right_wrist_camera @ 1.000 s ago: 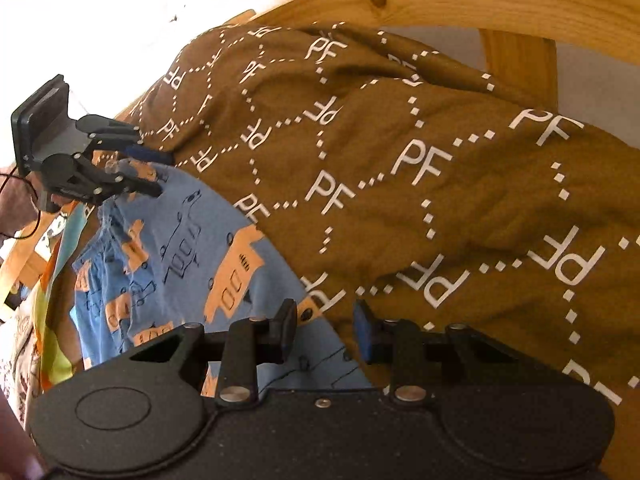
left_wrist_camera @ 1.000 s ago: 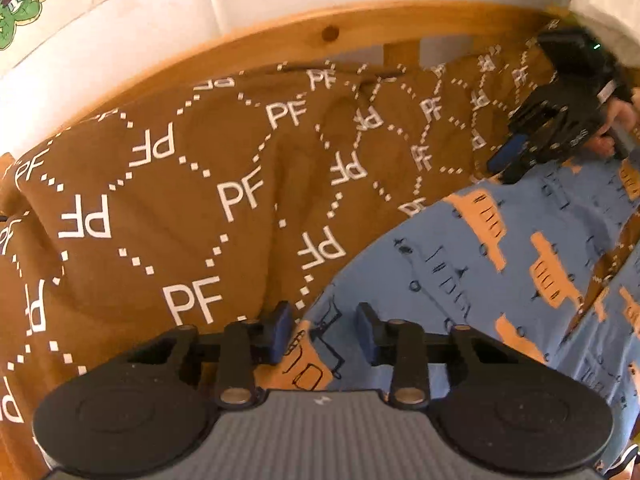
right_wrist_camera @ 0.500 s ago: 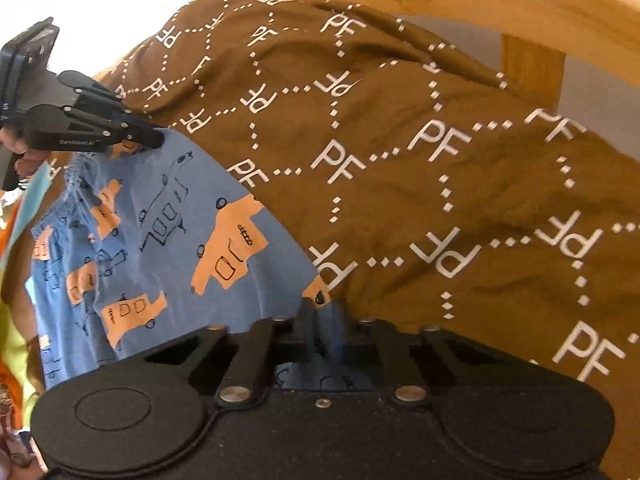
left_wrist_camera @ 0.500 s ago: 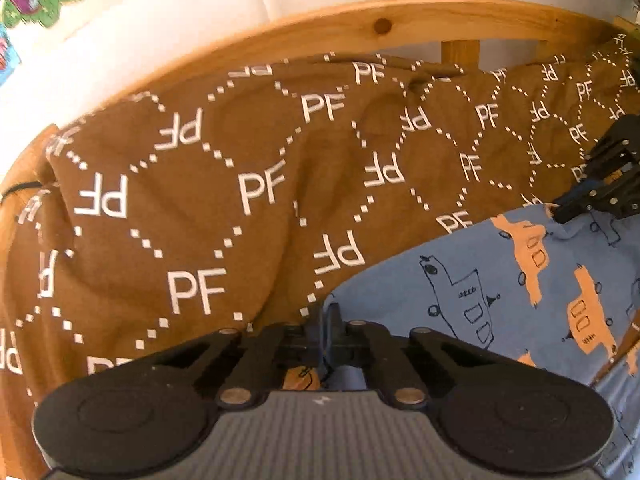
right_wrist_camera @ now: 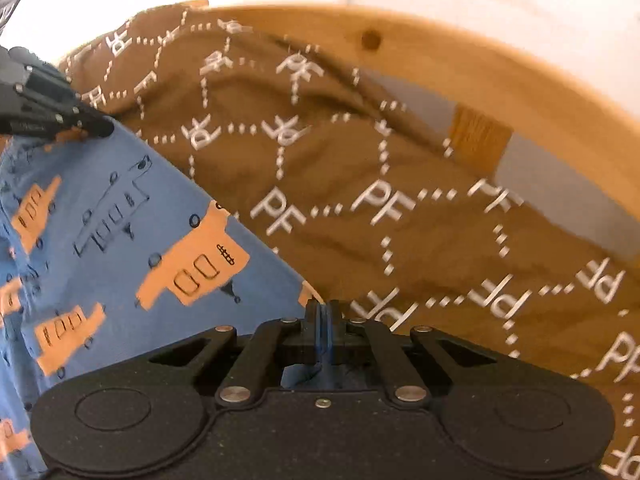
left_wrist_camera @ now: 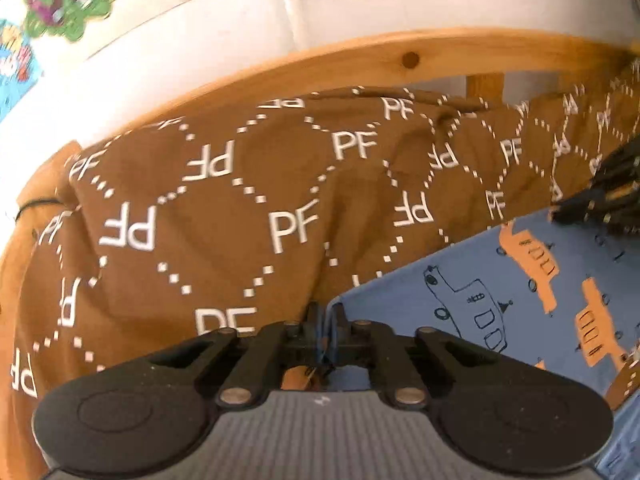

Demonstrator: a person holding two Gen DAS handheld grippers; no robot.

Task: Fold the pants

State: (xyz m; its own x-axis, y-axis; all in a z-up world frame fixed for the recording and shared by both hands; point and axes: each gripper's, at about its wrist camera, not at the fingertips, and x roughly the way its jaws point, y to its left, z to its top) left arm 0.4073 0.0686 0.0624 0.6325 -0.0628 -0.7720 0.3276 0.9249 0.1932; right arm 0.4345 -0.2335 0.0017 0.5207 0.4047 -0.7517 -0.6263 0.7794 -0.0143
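Observation:
The pants (left_wrist_camera: 520, 292) are blue with orange and outlined vehicle prints, held stretched above a brown bedspread. My left gripper (left_wrist_camera: 324, 320) is shut on one corner of the pants' top edge. My right gripper (right_wrist_camera: 323, 316) is shut on the other corner; the pants (right_wrist_camera: 120, 240) hang to its left. The right gripper shows at the right edge of the left wrist view (left_wrist_camera: 600, 204). The left gripper shows at the left edge of the right wrist view (right_wrist_camera: 60, 120).
A brown bedspread (left_wrist_camera: 240, 200) with white PF letters covers the bed behind the pants. A curved wooden bed rail (left_wrist_camera: 400, 60) runs along the back, with a white wall and colourful pictures (left_wrist_camera: 72, 4) above it.
Both grippers have closed on the pants' edge and lifted it. The pants now hang taut between them, and the grippers have moved apart and up.

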